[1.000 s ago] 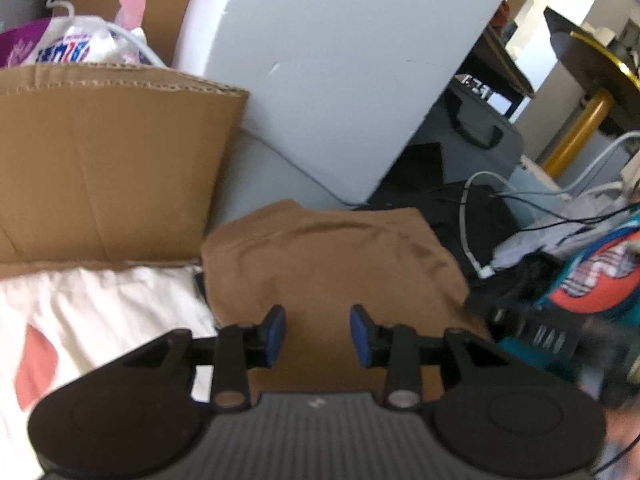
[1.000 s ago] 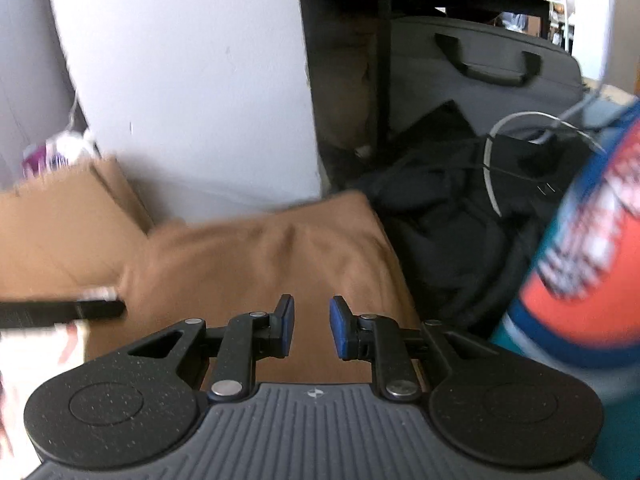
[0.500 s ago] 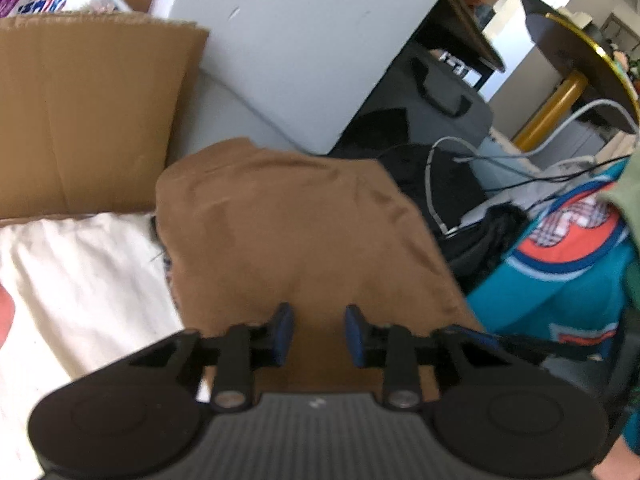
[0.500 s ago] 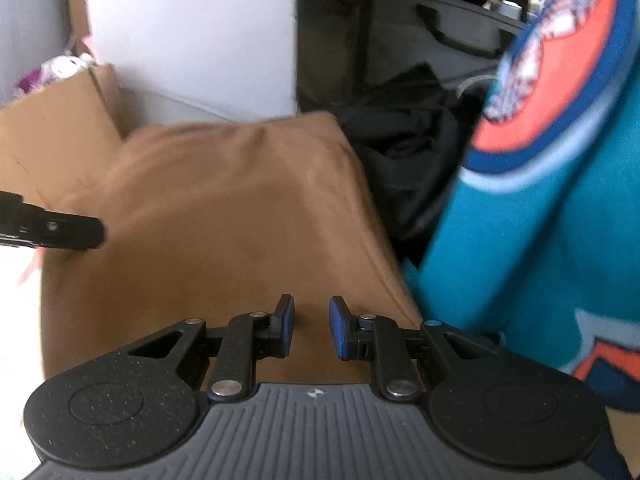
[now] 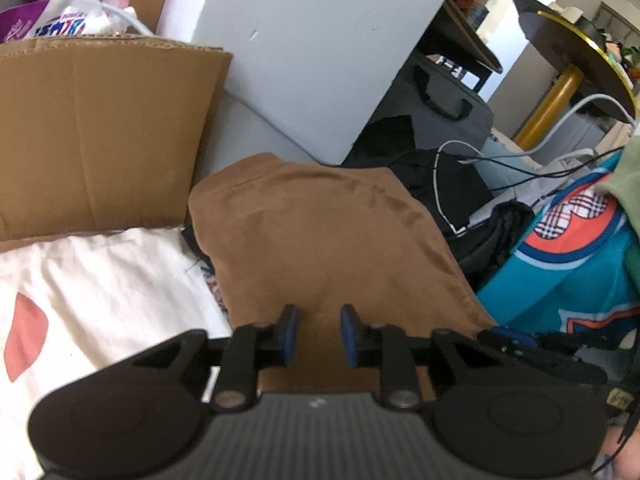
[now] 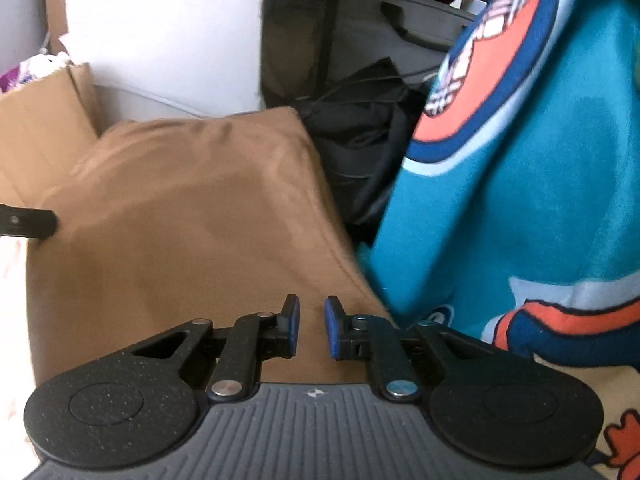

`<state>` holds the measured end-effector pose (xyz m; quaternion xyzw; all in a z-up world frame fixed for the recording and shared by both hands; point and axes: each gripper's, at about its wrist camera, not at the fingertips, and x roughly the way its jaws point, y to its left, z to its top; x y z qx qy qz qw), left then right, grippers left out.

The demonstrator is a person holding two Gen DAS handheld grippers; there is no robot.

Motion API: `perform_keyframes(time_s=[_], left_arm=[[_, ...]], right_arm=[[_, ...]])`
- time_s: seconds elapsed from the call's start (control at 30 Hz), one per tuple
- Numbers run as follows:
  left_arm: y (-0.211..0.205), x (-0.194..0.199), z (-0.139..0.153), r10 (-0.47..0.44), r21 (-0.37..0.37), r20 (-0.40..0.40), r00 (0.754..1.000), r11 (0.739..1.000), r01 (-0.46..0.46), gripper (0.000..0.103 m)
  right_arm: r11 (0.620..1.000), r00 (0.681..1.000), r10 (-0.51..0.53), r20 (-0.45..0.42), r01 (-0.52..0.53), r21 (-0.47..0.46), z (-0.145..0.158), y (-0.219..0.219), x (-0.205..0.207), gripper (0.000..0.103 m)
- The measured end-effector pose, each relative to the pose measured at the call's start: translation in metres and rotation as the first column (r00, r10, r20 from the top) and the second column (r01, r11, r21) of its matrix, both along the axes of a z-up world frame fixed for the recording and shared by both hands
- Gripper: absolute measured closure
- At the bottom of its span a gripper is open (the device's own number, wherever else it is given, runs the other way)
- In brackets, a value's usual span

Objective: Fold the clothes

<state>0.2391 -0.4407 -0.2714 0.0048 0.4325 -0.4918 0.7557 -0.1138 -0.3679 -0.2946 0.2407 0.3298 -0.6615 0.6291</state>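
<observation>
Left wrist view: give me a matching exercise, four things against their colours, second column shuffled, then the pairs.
Things:
1. garment under the left gripper
2. cloth to its left
3. garment with a crest to its right
4. table leg

Colours:
A. teal
B. yellow
C. brown
D. cream with a red patch

Pairs: 1-C, 2-D, 3-A, 4-B. The brown garment also shows in the right wrist view, beside the teal one.
</observation>
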Motion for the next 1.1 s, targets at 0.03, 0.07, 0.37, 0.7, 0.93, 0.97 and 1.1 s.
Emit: perform_keyframes(time_s=[0.03,0.07,0.37,0.7,0.93,0.97,1.1], left_arm=[[0.002,-0.001,-0.001,0.0,-0.008,-0.005,1.0,1.0,0.0,0.064],[0.004,-0.003,-0.001,0.002,-0.015,-0.01,1.0,1.0,-0.002,0.058],[0.017,-0.018,-0.013,0.007,0.01,-0.028,1.0,1.0,-0.007,0.052],[0.038,-0.043,-0.049,0.039,0.103,-0.117,0.992,0.994,-0.027,0.053],[0.06,-0.065,-0.054,0.066,0.191,-0.164,0.984,0.981,-0.034,0.054],[0.062,-0.066,-0.052,0.069,0.202,-0.164,0.984,0.979,-0.035,0.054],[0.067,-0.07,-0.038,0.082,0.245,-0.169,0.982,0.969,-0.039,0.046]], right_arm=[[1.0,1.0,0.002,0.006,-0.002,0.001,0.001,0.002,0.002,0.083],[1.0,1.0,0.004,0.012,-0.004,0.003,0.002,0.005,0.003,0.083],[1.0,0.999,0.004,0.051,-0.005,0.017,-0.001,0.032,0.015,0.081],[1.0,0.998,-0.008,0.063,0.007,0.025,-0.023,0.054,0.005,0.069],[0.999,0.996,-0.035,0.081,0.033,0.017,-0.023,0.053,-0.004,0.068],[0.999,0.995,-0.045,0.091,0.043,0.023,-0.023,0.053,-0.004,0.068],[0.992,0.984,-0.103,0.144,0.091,0.084,-0.018,0.048,-0.006,0.063]])
